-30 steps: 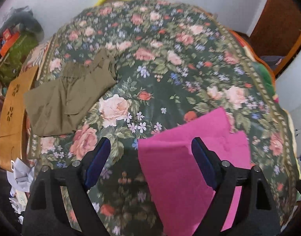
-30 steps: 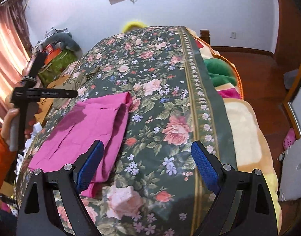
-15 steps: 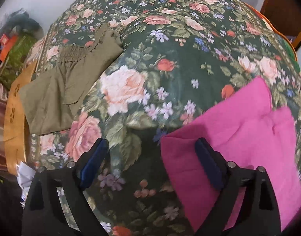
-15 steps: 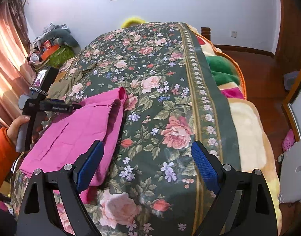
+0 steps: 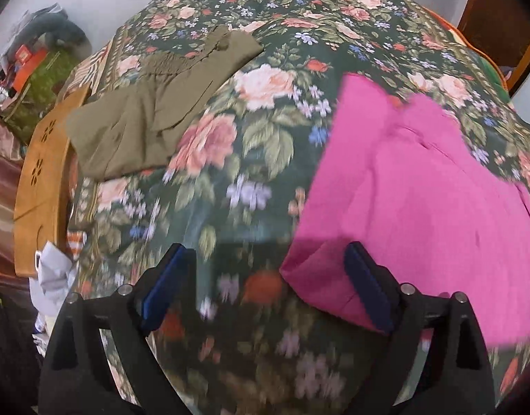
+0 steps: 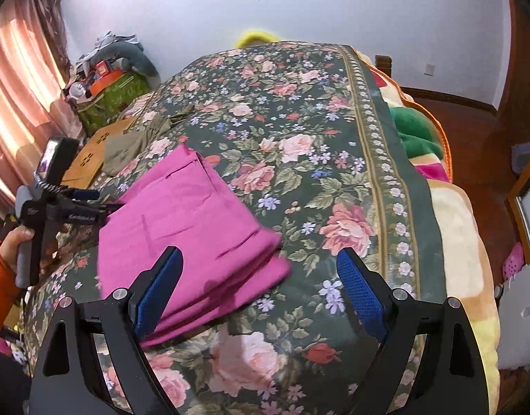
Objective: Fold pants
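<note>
With both grippers spread and empty, slide your left gripper (image 5: 265, 287) squarely onto the folded magenta cotton pants' (image 5: 420, 193) near corner before you pinch.

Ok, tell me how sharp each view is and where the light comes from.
Left wrist view: motion blur smears the bedspread near the tongs; the pink pants are soft-edged. Right wrist view: mostly sharp, fisheye-bent, with bright light through the curtain on the left.

Even, soft daylight; brightest glow through the curtain (image 6: 12, 79) at left of the right wrist view. Left wrist view motion-blurred, worst on the lower bedspread (image 5: 244, 311). Strong fisheye bending, dark corners. Faint shadow beneath the tongs.
</note>
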Demonstrator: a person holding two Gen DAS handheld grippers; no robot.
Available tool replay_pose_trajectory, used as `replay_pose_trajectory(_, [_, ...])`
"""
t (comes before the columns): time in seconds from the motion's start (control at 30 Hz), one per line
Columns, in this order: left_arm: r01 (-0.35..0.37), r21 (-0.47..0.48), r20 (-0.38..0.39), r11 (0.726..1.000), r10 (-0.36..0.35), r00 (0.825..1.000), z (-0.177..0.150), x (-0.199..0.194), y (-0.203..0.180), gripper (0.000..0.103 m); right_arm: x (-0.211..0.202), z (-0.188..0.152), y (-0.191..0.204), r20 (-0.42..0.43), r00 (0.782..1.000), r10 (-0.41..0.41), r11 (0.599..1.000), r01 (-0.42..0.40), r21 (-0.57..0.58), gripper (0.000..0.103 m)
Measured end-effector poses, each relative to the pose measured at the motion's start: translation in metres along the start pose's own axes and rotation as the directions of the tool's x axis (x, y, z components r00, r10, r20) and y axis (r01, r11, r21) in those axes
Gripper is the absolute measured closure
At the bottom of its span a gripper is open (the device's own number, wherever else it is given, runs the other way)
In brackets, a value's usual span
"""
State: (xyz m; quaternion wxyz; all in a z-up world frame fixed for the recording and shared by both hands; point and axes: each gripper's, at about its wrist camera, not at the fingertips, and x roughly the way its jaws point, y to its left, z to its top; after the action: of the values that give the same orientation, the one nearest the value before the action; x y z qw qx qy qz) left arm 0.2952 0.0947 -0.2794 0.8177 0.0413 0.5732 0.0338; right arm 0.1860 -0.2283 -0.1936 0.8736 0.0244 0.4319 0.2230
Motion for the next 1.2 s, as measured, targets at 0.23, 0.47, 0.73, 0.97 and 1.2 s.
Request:
replay_pose_trajectory(0.23, [0.102,-0.056,0.033,0.993,-0.100,0.994,-0.032,-0.025,0.009,0.011,0.005,-0.005,0.018,0.004,1.000,-0.003,0.998,0.003,-0.068,0.015])
replay_pose_trajectory(0.47, [0.141,-0.090,0.082,0.986,-0.134,0.988,-0.043,-0.040,0.013,0.035,0.013,-0.006,0.024,-0.016,1.000,0.011,0.997,-0.012,-0.075,0.016])
replay_pose_trajectory(0.73, [0.209,-0.047,0.102,0.977,-0.204,0.974,-0.045,-0.039,0.001,0.063,0.046,-0.012,0.015,-0.121,0.991,0.065,0.998,-0.066,0.001,0.055])
replay_pose_trajectory(0.97, [0.154,-0.054,0.135,0.987,-0.145,0.980,-0.057,-0.041,0.001,0.069,0.051,-0.022,0.023,-0.152,0.985,0.078,0.995,-0.087,-0.051,0.070])
replay_pose_trajectory(1.2, [0.084,-0.040,0.137,0.996,-0.078,0.987,-0.059,-0.042,-0.001,0.069,0.054,-0.024,0.024,-0.160,0.985,0.068,0.995,-0.079,-0.063,0.072])
